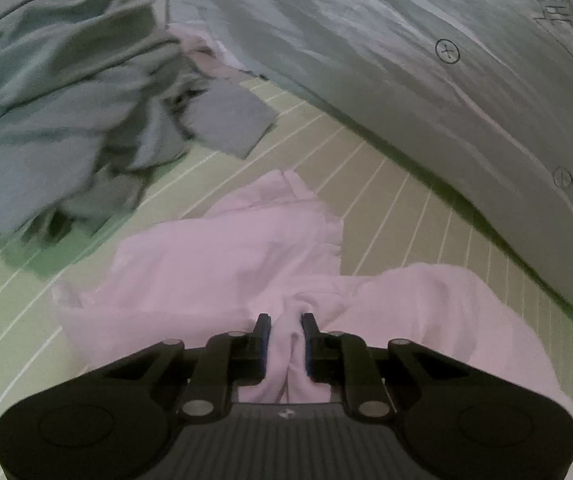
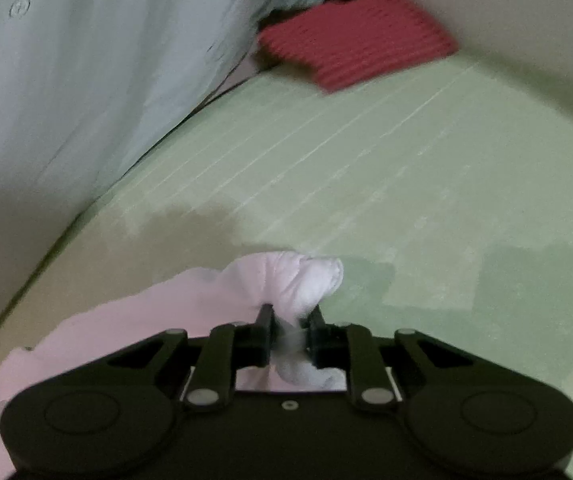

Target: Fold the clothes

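A pale pink garment [image 1: 222,256] lies crumpled on the green striped surface [image 1: 398,208] in the left wrist view. My left gripper [image 1: 285,320] is shut on a bunched fold of it, with cloth squeezed between the two fingers. In the right wrist view my right gripper [image 2: 291,311] is shut on another bunched part of the pink garment [image 2: 286,276], which trails off to the lower left. A knot of cloth bulges just past the fingertips [image 2: 265,314].
A heap of grey-green clothes [image 1: 58,92] lies at the upper left. A pale sheet-covered wall [image 1: 386,48] borders the surface. A folded red ribbed cloth [image 2: 354,38] rests at the far end, near a white wall.
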### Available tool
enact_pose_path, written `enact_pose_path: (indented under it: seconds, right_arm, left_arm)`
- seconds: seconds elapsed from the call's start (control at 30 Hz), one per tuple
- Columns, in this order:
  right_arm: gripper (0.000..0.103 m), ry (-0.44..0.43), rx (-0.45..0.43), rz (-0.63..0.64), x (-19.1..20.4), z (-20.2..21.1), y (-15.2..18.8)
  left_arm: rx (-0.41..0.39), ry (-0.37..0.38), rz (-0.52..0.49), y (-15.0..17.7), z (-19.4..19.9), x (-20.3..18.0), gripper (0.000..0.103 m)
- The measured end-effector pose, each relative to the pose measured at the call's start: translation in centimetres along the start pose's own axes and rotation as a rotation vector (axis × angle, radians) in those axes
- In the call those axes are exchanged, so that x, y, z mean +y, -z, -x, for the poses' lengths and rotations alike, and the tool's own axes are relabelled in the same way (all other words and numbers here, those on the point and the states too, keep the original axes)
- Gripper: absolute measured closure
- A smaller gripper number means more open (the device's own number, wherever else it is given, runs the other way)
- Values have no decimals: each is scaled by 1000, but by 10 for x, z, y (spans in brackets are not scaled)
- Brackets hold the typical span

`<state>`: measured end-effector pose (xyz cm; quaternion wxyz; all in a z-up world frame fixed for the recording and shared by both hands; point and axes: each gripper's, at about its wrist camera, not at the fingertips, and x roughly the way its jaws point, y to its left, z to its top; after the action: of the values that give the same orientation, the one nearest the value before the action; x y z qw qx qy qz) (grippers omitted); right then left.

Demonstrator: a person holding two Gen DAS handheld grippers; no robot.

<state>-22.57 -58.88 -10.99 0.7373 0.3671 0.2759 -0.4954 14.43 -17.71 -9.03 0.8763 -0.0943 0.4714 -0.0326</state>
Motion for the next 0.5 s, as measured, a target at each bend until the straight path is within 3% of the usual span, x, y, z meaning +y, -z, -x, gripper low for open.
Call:
enact_pose_path:
  seconds: [0.33, 0.4, 0.5]
  right_arm:
    - [86, 127, -63, 75, -89, 62, 16]
    - [86, 133, -67, 89, -103, 68, 14]
    - [86, 116, -97, 128, -105, 80, 3]
  left_arm:
    - [23, -56, -48, 102, 85, 21, 86]
    - [10, -79, -55, 113, 103, 21, 86]
    - [-70, -96, -40, 107, 131, 16, 87]
